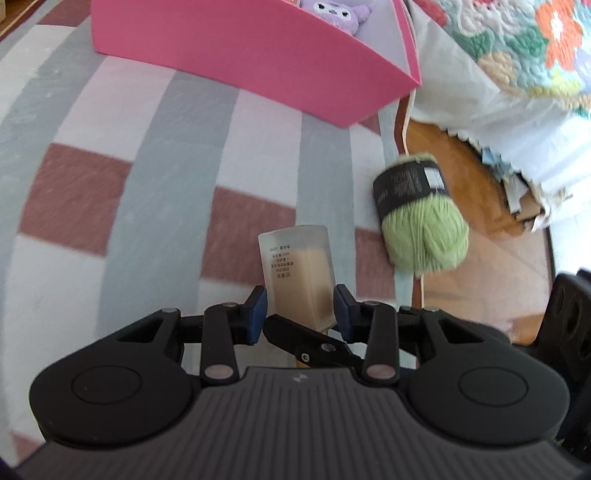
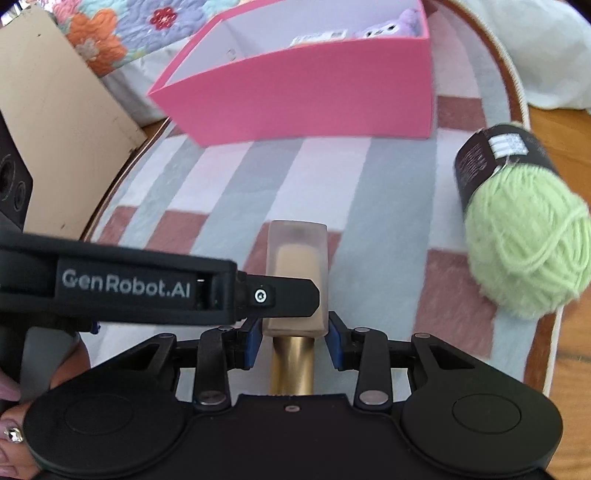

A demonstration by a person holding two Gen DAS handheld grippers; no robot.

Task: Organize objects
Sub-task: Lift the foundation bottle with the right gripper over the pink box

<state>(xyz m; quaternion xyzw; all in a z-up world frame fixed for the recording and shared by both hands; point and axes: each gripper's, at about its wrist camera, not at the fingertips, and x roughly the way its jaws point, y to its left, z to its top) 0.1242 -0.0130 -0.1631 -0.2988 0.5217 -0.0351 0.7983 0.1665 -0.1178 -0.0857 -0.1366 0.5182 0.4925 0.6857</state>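
A frosted foundation bottle with beige liquid and a gold cap sits between the blue pads of my left gripper, which is shut on it. The same bottle sits between the pads of my right gripper, also shut on it; the gold cap points toward the camera. The left gripper's finger crosses in front of the bottle. A green yarn ball with a black label lies on the rug to the right; it also shows in the right wrist view. A pink box stands ahead.
The pink box holds a purple plush toy and a small white packet. A checked grey, white and red rug covers a round wooden table. A flowered quilt lies right; a cardboard panel stands left.
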